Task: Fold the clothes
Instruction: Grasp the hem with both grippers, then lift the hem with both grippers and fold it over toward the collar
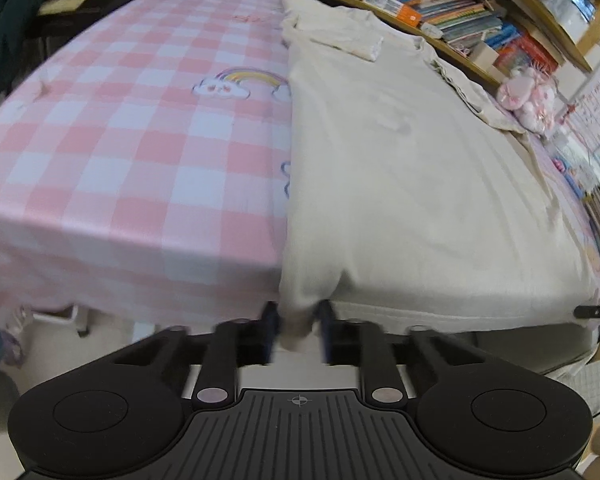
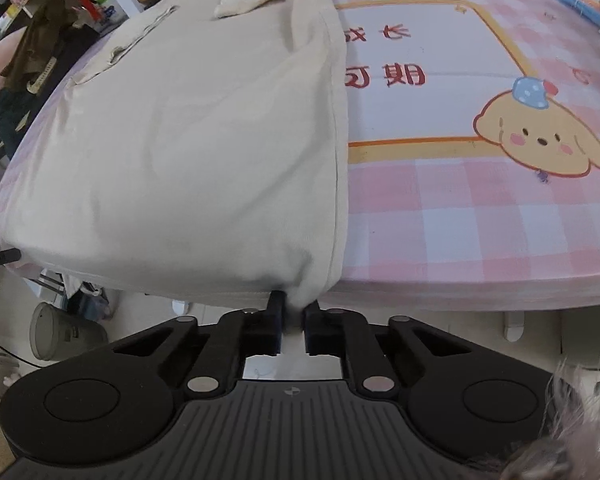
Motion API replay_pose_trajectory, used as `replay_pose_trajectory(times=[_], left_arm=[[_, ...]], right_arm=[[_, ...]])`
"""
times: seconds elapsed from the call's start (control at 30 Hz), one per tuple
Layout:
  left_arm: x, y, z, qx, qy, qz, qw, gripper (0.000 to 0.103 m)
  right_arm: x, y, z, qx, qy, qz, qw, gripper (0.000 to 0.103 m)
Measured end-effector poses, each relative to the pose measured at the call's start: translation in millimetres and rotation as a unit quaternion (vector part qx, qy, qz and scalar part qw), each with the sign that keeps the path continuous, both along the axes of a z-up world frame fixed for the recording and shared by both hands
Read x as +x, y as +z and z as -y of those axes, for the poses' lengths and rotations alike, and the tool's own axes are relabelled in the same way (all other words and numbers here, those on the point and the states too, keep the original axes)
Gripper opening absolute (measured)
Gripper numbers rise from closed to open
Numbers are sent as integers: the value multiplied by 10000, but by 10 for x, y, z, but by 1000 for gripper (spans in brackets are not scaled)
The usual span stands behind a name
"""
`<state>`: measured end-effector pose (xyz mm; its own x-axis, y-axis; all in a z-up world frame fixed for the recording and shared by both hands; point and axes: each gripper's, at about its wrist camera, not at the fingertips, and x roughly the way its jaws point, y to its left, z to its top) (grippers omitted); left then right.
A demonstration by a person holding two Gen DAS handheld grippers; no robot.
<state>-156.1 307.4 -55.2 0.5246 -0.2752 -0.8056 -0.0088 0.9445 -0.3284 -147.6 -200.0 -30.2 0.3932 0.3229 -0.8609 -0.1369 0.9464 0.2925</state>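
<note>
Grip stage: garment (image 1: 400, 184) lies flat on bed (image 1: 120, 152), hem hanging over near edge. L gripper (image 1: 298, 334) pinches left hem corner; R gripper (image 2: 294, 314) pinches right corner. Next, prob. lift both evenly & carry hem toward collar w/o dragging. L view shows bookshelf (image 1: 440, 4); R view shows dog print (image 2: 540, 136).

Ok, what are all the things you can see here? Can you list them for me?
Cream garment: one, cream, spread flat on the table, near hem pinched at both corners.
Tablecloth: one, pink and white checks with a rainbow and a puppy, covering the table.
Books: many, mixed colours, on shelves behind.
Plush toy: one, pink, far table edge.
Bin: one, grey, on the floor.
Left gripper: black, shut on the hem.
Right gripper: black, shut on the hem.
</note>
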Motion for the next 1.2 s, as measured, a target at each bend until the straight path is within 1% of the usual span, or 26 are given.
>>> replay_pose_trajectory(times=[0.07,0.23,0.33,0.43,0.57,0.8,0.93,1.0,1.03,1.07,1.13,1.2], left_arm=[[-54,39,11,-7,-10,31,10000,6],[-178,152,4,-38,-78,70,9999,5],[-282,202,-23,-82,-169,47,9998,5],[-412,221,-53,-151,-193,3,9997,5],[-589,212,-70,-224,-274,-151,9993,5],[-842,63,-117,-332,-403,-642,9966,5],[-858,72,-136,-461,-394,-674,9959,5],[-799,166,-140,-626,-320,-527,9961,5],[-782,250,-182,-825,-206,-372,9957,5],[-754,361,-234,-1125,-46,-114,9936,5],[-693,570,-316,-1723,264,383,9839,5],[-621,749,-402,-2319,510,853,9677,5]], right_arm=[[-54,40,4,-1,-17,49,10000,7],[-228,160,47,60,-67,157,9998,7],[-345,237,81,129,-92,155,9998,7],[-450,249,67,142,-111,100,9998,7],[-660,217,114,227,-215,-72,9995,7],[-1067,103,171,316,-358,-567,9972,7],[-1190,71,195,415,-480,-750,9952,7],[-1196,110,197,463,-503,-736,9949,7],[-1193,147,202,543,-518,-703,9947,7],[-1171,207,227,747,-584,-643,9934,7],[-1175,379,408,1468,-944,-272,9843,7],[-1181,549,589,2163,-1342,174,9669,7]])
